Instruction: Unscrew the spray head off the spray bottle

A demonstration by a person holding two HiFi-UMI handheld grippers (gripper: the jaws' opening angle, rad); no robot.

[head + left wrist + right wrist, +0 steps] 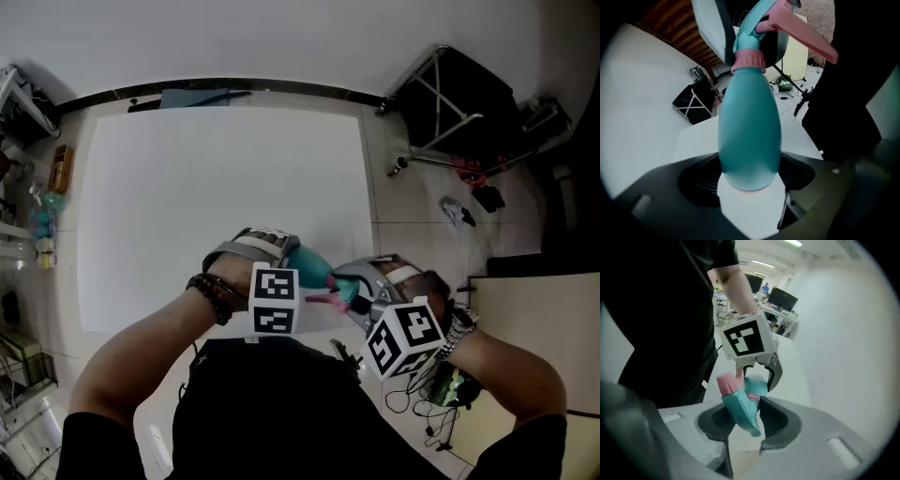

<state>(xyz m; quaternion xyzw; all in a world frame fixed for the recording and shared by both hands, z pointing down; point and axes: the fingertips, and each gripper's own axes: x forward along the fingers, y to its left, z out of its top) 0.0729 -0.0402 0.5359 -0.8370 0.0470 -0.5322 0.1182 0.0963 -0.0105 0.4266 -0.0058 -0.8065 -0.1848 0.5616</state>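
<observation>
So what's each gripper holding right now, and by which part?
Left gripper: the spray bottle, by its lower body. Right gripper: the spray head.

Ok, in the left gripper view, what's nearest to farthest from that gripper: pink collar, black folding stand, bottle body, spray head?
1. bottle body, right between the jaws.
2. pink collar, just above the body.
3. spray head, at the very top.
4. black folding stand, far off on the floor, left.

No legible text, brand or number anywhere (marker cubes (274,298) (405,337) show only black-white square patterns).
</observation>
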